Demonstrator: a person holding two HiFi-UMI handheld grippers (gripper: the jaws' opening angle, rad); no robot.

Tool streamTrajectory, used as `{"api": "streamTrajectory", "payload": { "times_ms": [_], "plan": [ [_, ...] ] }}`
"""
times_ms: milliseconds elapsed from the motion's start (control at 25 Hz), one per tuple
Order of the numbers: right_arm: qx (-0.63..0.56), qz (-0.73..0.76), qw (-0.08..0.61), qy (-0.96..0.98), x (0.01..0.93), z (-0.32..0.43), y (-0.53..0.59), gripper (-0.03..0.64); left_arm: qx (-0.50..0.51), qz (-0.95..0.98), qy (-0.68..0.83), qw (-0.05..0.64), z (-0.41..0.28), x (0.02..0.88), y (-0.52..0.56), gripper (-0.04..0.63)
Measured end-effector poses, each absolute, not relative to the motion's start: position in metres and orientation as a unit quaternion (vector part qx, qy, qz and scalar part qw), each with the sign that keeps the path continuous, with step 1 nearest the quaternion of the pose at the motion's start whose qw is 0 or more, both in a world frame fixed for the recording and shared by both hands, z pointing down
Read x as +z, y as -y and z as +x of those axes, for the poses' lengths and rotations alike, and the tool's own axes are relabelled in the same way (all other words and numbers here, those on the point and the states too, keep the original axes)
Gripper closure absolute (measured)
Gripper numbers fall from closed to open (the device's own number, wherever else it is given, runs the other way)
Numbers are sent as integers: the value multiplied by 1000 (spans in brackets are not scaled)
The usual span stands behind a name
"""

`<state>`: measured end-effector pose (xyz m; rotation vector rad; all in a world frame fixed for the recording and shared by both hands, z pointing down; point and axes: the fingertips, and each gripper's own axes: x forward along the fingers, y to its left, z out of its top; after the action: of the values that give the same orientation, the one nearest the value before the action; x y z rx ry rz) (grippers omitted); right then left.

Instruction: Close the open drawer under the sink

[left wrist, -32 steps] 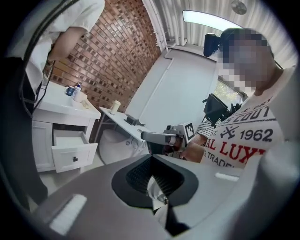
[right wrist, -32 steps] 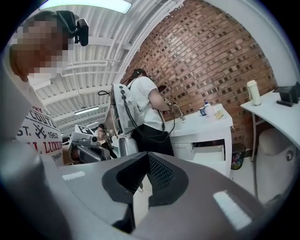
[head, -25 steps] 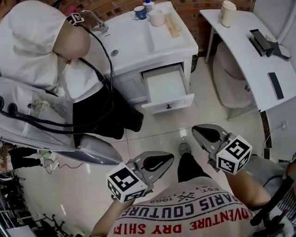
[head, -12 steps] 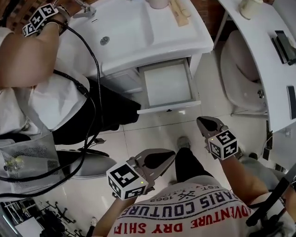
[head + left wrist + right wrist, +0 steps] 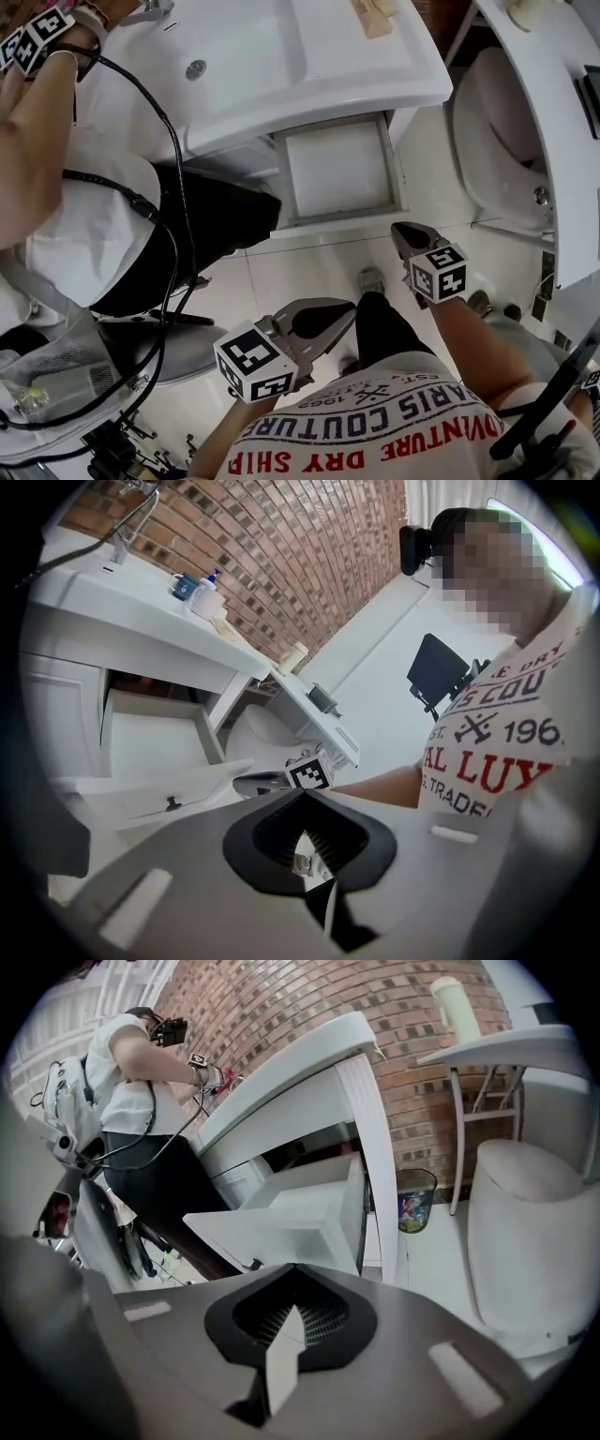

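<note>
In front of the open drawer (image 5: 339, 171): right gripper (image 5: 405, 236), jaws pressed together on nothing, just short of the front panel; left gripper (image 5: 342, 317), jaws likewise together and empty, held well back. Step in hand, by judgement: the approach, with no contact made; the next move calls for the right gripper's closed tip set against the panel near its small dark knob (image 5: 255, 1265), then a straight push inward. The drawer: white, shallow, empty, pulled well out beneath the sink (image 5: 281, 56).

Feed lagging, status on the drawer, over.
Left gripper and right gripper shut, empty. Drawer open, right gripper near its front. Another person beside its left side.
</note>
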<state>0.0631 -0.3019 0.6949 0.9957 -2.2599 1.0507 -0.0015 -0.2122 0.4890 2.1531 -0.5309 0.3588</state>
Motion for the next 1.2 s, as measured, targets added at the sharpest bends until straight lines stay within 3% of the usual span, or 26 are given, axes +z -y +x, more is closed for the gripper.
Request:
{"api": "streamTrajectory", "payload": {
  "times_ms": [1200],
  "plan": [
    [421, 425, 138, 789, 674, 23, 497, 609, 125, 848, 220, 466, -47, 509, 241, 612]
  ]
}}
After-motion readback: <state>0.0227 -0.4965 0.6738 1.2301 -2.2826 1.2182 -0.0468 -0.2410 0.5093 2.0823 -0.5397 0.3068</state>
